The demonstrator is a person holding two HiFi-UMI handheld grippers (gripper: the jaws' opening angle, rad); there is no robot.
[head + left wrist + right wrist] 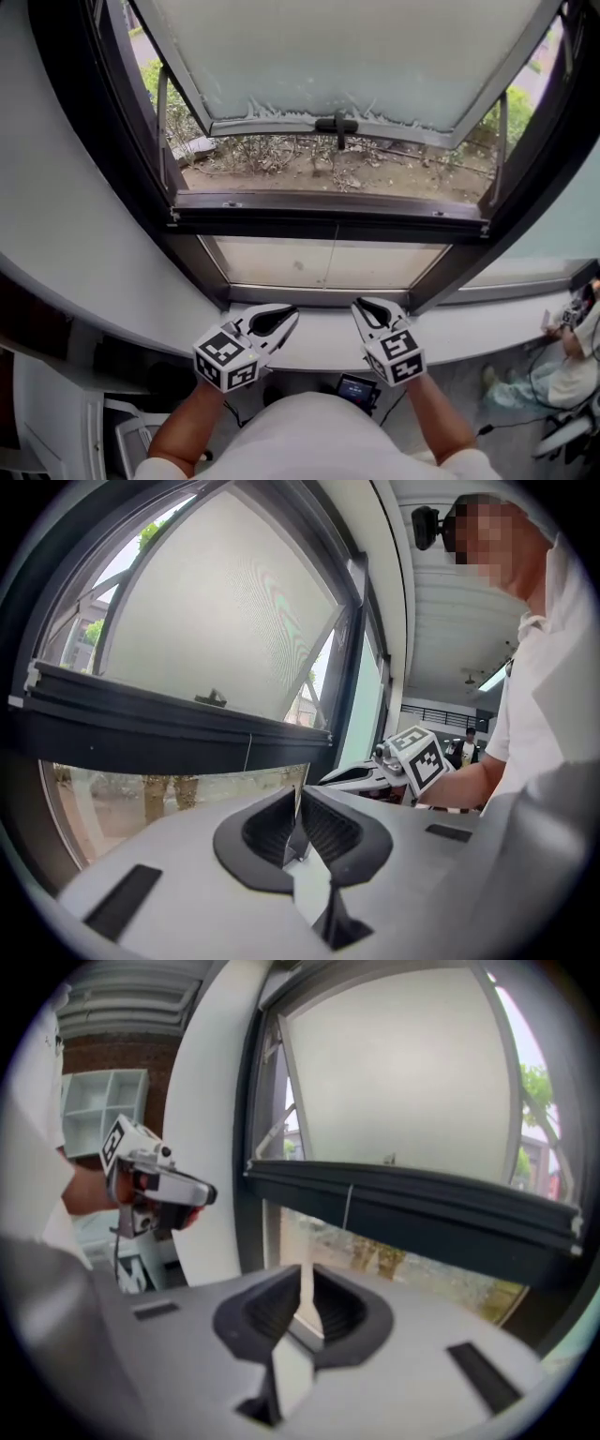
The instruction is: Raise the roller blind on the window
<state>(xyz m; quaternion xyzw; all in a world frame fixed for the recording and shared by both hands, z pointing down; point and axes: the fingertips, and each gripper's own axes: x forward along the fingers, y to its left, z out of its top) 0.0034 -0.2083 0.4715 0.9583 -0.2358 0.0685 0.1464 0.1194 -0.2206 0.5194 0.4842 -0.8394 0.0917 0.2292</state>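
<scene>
Both jaws pressed together, pinching nothing — left hand-held gripper [291,313] and right hand-held gripper [360,306] side by side above the white sill [323,339], under the window's dark crossbar [328,212].

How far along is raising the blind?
Done: seemingly the raise; the lower pane is uncovered, only a cord hanging from the bar. In hand: nothing; left gripper and right gripper are shut, empty, clear of the cord. Left: nothing evident.
</scene>
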